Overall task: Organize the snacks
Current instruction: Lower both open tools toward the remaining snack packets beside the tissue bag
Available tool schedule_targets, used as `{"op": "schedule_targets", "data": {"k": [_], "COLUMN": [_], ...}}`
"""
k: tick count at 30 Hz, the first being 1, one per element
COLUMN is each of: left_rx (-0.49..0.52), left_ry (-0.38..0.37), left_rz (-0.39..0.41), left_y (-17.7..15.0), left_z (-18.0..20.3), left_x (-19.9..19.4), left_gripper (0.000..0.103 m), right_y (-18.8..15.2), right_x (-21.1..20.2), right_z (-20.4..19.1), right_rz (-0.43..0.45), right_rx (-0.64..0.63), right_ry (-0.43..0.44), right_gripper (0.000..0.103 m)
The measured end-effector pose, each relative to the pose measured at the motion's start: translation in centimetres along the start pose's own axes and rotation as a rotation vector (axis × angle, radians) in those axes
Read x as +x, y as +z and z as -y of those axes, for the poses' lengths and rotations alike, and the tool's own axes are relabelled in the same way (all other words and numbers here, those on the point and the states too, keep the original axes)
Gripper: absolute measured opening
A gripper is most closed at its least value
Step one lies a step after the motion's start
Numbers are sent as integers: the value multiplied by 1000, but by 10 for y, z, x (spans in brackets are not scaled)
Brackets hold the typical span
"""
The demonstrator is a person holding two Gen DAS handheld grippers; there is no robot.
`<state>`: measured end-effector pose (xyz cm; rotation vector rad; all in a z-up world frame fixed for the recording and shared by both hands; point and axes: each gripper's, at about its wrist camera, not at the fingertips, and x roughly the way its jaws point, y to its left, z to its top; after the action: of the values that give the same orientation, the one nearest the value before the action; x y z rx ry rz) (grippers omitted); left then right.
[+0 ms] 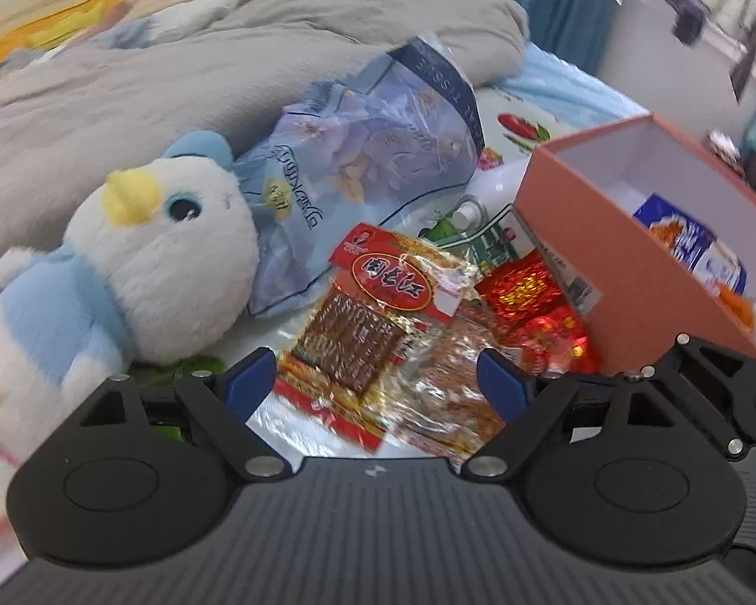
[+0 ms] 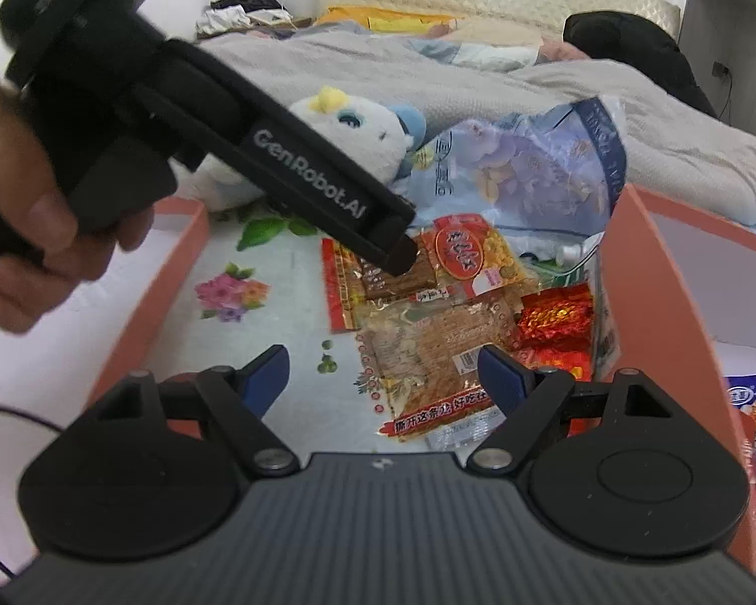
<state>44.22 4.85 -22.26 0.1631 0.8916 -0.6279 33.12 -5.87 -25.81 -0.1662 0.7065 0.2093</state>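
**Both grippers wide open, snacks ahead**

Currently the left gripper (image 1: 375,383) is spread wide, holding nothing; the red snack packet (image 1: 378,312) lies just ahead between its fingers. Right of it, the orange box (image 1: 625,272) wall edge sits close; left, a plush penguin (image 1: 141,257) crowds in. The right gripper (image 2: 383,378) is also wide and empty, over a clear snack packet (image 2: 428,348), orange walls either side.

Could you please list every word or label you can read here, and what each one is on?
"GenRobot.AI": left hand-held gripper, on its body.
"撕开这条边 好吃在": clear snack pack, red bottom strip.
Blue tissue bag: print upside down, unreadable.
Red-label snack: oval logo too blurred.
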Motion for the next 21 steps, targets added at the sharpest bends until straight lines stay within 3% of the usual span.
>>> {"op": "schedule_targets", "data": {"k": [5, 11, 16, 21], "left_rx": [85, 157, 176, 207], "left_ry": [-34, -41, -48, -65], "left_rz": [-21, -64, -88, -90], "left_y": [8, 5, 6, 10], "left_z": [-2, -2, -6, -3], "left_x": [26, 55, 72, 81], "left_gripper": [90, 94, 95, 97], "right_y": [2, 0, -1, 2], "right_x": [21, 44, 53, 62], "right_z": [0, 3, -1, 12], "right_rz": [-1, -54, -46, -48], "right_rx": [-55, -50, -104, -48], "right_ry": [-88, -110, -155, -156], "right_gripper": [84, 84, 84, 94]}}
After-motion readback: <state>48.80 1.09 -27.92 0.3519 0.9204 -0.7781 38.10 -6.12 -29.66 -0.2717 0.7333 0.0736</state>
